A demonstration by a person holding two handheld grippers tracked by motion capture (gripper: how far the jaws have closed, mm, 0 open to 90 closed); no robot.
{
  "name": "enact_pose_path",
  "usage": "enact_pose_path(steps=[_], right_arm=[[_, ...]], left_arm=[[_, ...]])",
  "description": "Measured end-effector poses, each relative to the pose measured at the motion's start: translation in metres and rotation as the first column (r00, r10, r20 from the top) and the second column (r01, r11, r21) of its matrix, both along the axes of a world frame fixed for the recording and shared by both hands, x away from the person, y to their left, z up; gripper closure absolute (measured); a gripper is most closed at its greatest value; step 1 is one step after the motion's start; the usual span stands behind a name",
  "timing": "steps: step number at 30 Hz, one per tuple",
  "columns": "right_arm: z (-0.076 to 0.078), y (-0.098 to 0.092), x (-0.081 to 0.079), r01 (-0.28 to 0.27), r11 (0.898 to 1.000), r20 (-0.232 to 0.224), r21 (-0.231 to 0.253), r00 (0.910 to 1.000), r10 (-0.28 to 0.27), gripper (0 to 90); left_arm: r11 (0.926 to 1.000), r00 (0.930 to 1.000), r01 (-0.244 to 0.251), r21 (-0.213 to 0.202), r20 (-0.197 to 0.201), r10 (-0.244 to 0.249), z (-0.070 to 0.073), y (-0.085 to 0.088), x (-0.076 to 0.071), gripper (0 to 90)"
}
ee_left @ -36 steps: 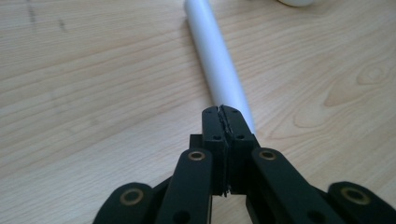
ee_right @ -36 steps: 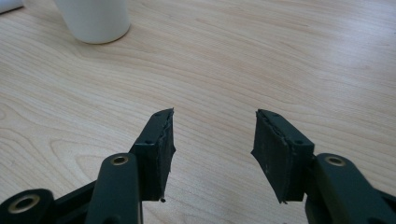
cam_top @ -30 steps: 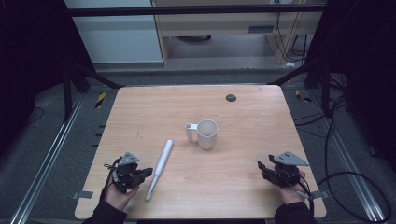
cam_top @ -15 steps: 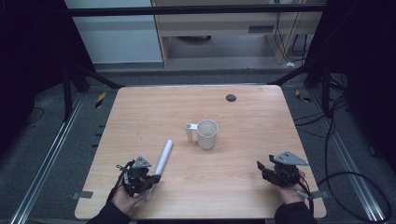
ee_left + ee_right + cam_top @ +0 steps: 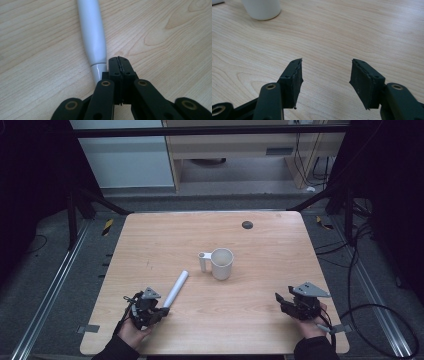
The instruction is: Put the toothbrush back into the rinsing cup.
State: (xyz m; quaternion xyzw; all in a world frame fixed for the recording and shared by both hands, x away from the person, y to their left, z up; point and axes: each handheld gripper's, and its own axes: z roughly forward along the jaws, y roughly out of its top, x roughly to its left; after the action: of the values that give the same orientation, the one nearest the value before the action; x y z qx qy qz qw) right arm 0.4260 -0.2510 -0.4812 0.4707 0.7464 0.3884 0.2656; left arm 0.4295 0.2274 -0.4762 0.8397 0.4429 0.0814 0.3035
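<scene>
A long white rod (image 5: pixel 176 287) (image 5: pixel 92 35) lies slanted on the wooden table (image 5: pixel 260 320), its near end at my left gripper (image 5: pixel 160 309). In the left gripper view my left gripper (image 5: pixel 119 60) is shut with its pads pressed together; the rod runs just to the left of the jaws, beside them and not between them. A white mug (image 5: pixel 221 263) (image 5: pixel 261 8) stands upright mid-table with its handle to the left. My right gripper (image 5: pixel 281 301) (image 5: pixel 325 75) rests near the front right of the table; its jaws have just been opening and stand apart over bare wood with nothing between them.
A small dark round spot (image 5: pixel 247 224) sits near the far edge of the table. Bare wood lies between the mug and both grippers. Beyond the table are floor rails, cables and a dark frame.
My left hand has moved to the right, up to the near end of the rod, and now covers that end. The right hand has stayed where it was.
</scene>
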Motion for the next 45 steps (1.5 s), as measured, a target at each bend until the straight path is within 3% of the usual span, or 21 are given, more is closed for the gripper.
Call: enact_pose_path(steps=[21,33,45], right_arm=[[0.000,0.000,0.000,0.000,1.000,-0.003,0.000,1.0000,0.000,42.6],[-0.001,0.000,0.000,-0.002,1.000,-0.004,-0.004,1.0000,0.002,42.6],[-0.001,0.000,0.001,-0.004,1.000,-0.010,-0.002,0.9999,0.004,42.5]], left_arm=[[0.9931,0.9935,-0.114,0.029,0.007,0.114,-0.001,0.027,0.010,88.8],[0.9822,0.9824,-0.184,0.036,0.039,0.183,-0.005,0.041,0.021,88.9],[0.9739,0.9726,-0.224,0.039,0.074,0.220,-0.005,0.045,0.035,88.9]])
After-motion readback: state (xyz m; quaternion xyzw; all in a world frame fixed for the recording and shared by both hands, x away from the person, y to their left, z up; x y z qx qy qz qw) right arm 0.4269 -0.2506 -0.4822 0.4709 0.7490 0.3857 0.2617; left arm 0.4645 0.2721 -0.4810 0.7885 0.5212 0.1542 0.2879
